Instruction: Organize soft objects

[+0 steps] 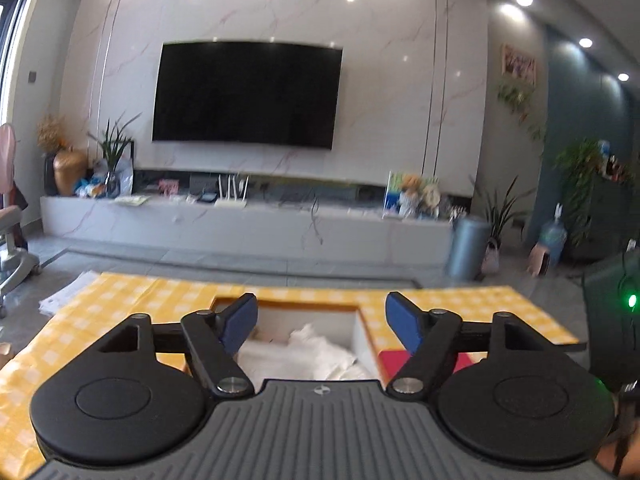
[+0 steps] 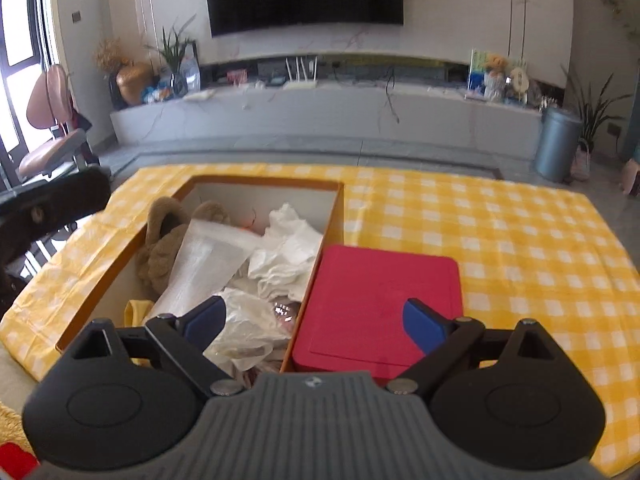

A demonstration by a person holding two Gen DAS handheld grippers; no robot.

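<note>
In the left wrist view, the gripper body hides the near part of the box (image 1: 362, 334), and we see only a patch of white cloth (image 1: 308, 354) inside. The red lid (image 1: 394, 360) shows as a sliver behind a finger. In the right wrist view, we cannot identify the pink item (image 2: 250, 222) under the tissue (image 2: 288, 248). The yellow cloth (image 2: 136, 310) is mostly covered.

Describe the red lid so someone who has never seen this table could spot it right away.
Start at the table's yellow checked tablecloth. On it stands an open orange-edged box stuffed with soft things. The red lid lies flat against the box's right wall: a plain, rounded-corner rectangle, the only solid red, empty surface beside the crumpled white paper and brown plush toy inside.
</note>
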